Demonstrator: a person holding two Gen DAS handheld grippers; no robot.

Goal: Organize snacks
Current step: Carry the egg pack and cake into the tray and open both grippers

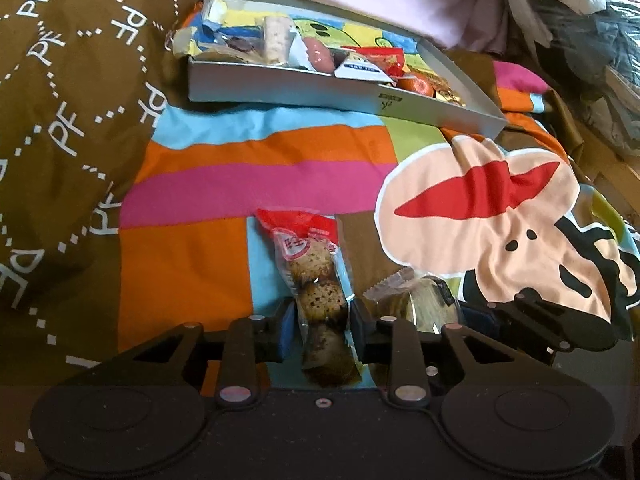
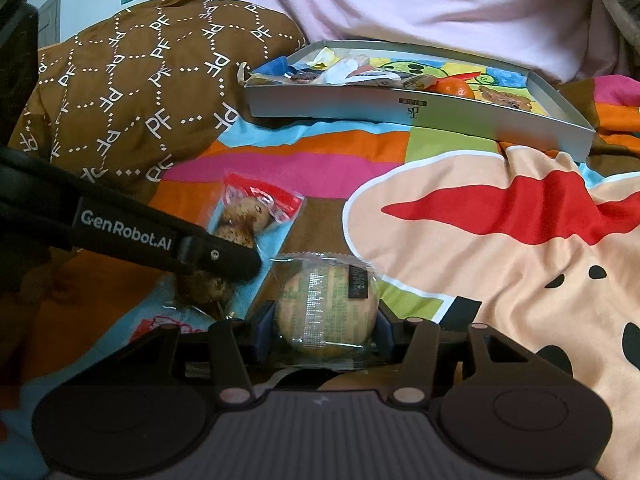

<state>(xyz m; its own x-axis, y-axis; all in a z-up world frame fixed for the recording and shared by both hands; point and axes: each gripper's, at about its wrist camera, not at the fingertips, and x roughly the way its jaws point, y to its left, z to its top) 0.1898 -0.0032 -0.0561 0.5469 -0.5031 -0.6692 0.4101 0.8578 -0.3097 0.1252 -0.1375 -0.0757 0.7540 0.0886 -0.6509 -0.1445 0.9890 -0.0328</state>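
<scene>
On the bed's colourful quilt [image 1: 248,176], our left hand-held gripper [image 1: 323,320] closes narrowly on a long clear packet of brown snack balls [image 1: 320,280], while our right hand-held gripper [image 2: 325,326] clamps a round wrapped cake [image 2: 326,312] just beside it. Farther back sits the grey box [image 1: 320,92], already holding assorted snacks and an orange [image 2: 455,89].

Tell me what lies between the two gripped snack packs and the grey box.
Nothing visible: only bare patterned bedsheet separates the egg pack and round cake pack from the grey box, whose near wall must be cleared.
</scene>
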